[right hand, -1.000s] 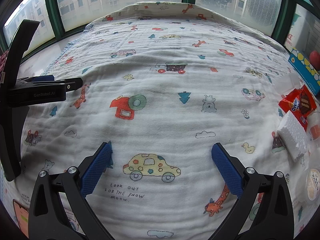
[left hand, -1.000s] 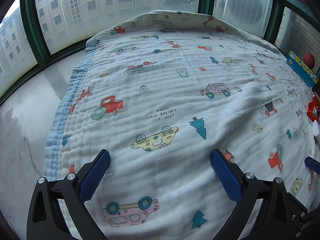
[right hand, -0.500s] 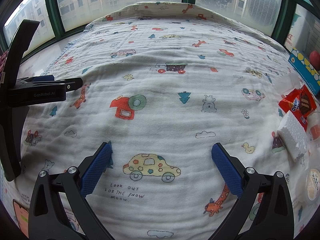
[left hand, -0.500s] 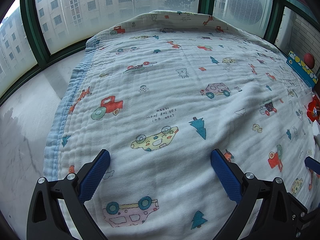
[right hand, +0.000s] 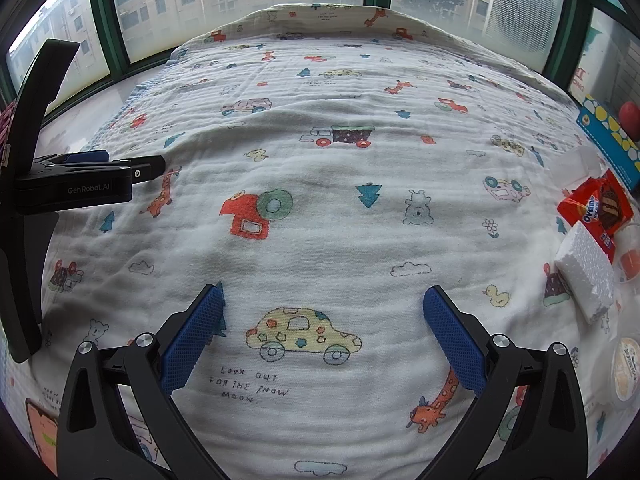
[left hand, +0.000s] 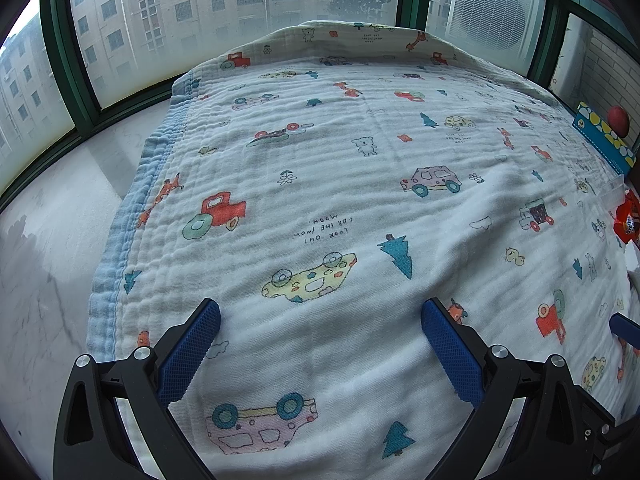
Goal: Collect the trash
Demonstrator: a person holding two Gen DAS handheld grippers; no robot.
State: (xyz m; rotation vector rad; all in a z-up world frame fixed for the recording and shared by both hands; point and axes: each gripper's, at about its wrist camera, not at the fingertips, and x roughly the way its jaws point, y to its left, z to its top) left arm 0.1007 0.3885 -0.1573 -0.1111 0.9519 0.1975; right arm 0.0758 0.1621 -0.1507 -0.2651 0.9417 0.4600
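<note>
- Nothing has changed from the frames a second and half a second ago: both of your grippers hang in the same spots over the printed blanket (left hand: pixel 320 200), and every piece of trash lies where it did.
- Your left gripper (left hand: pixel 320 320) has its jaws spread wide with nothing between the blue pads; your right gripper (right hand: pixel 323 308) is the same, splayed above the yellow car print.
- The trash sits at the right edge of the right-wrist frame: a red Ovaltine wrapper (right hand: pixel 596 204), a white foam block (right hand: pixel 585 270) touching its lower corner, and a round lidded cup (right hand: pixel 626 372) near the lower right.
- An orange item (right hand: pixel 630 262) just right of the foam is cut off by the frame edge; you cannot tell what it is.
- In the left-wrist view only a sliver of the wrapper shows at mid right, the rest cut off.
- A blue patterned box (right hand: pixel 608 140) with a red ball (right hand: pixel 629 114) behind it stands at upper right.
- Only the right-wrist view shows your left gripper from the side, at mid left; the foam and cup appear there alone.
</note>
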